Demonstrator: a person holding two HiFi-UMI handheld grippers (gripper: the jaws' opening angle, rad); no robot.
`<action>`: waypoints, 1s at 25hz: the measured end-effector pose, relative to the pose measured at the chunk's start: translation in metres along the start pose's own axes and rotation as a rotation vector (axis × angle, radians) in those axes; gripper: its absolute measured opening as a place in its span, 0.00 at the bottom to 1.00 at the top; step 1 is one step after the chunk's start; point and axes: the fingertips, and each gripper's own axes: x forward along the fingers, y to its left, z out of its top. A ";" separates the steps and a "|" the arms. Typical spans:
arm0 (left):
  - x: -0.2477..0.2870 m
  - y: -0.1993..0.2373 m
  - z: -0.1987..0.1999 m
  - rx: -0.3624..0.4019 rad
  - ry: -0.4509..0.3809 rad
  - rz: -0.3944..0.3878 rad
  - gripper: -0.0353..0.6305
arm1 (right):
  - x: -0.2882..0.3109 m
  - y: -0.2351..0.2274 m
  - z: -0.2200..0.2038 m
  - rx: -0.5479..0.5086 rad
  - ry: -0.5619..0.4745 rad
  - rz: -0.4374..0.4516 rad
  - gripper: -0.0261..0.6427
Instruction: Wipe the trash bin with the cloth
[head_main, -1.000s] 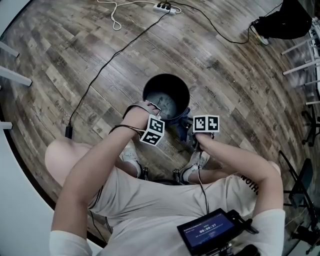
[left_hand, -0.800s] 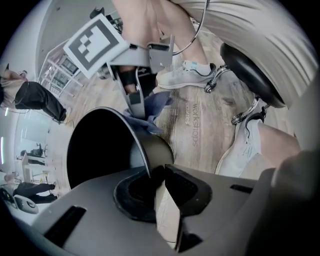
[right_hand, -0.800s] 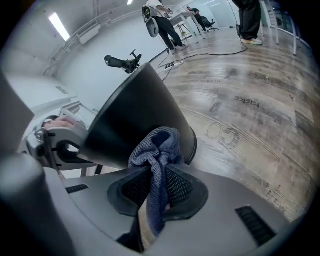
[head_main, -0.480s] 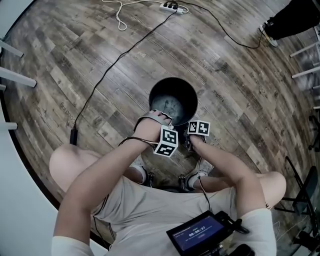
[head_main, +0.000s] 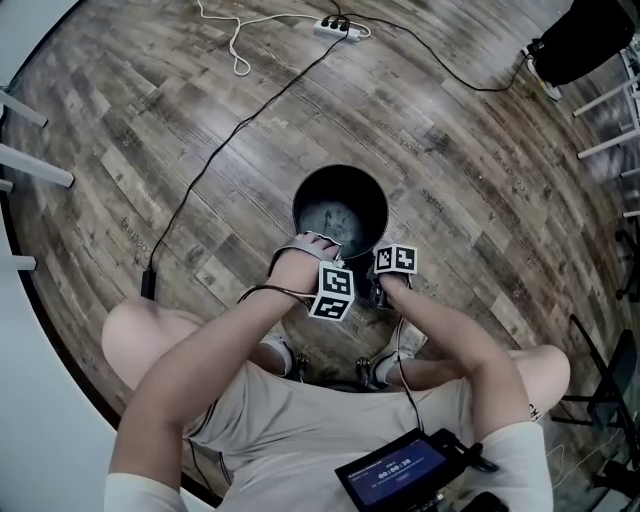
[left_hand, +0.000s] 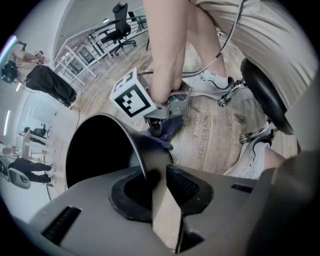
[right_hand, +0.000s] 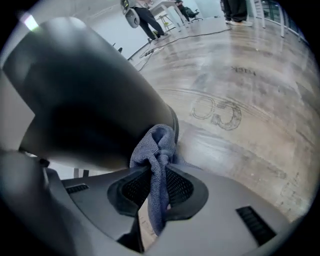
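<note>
Since the earlier frame the right gripper (right_hand: 159, 174) had dropped from beside the rim to low along the outer wall of the dark, round, open-topped trash bin (head_main: 308, 203), and its marker cube sat closer to the left one in the head view. That gripper was clamped on a bunched blue-grey woven cloth (right_hand: 158, 142), whose folded end pressed against the bin's outer side close to the floor, while a tail of it hung down between the jaws. The left gripper (left_hand: 159, 181) pointed steeply down at the near rim, one jaw inside the bin and one outside, closed on the thin wall between them; its jaws had just been easing slightly wider with the rim still between them. The bin stood upright on the grey-brown wood-plank floor (head_main: 200, 150), just in front of the seated person's white shoes, and looked empty inside. A thin black cable ran across the floor from a white power strip (head_main: 335, 27) at the far edge, well apart from the bin.
</note>
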 end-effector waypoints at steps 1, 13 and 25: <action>0.000 -0.001 0.000 0.002 -0.002 -0.010 0.18 | -0.013 0.008 0.002 -0.020 0.007 0.016 0.13; -0.001 0.005 -0.033 0.048 0.072 0.025 0.22 | -0.162 0.096 0.015 -0.071 -0.122 0.162 0.13; 0.000 -0.006 -0.018 0.050 0.027 -0.047 0.12 | -0.083 0.068 0.039 -0.099 -0.137 0.112 0.13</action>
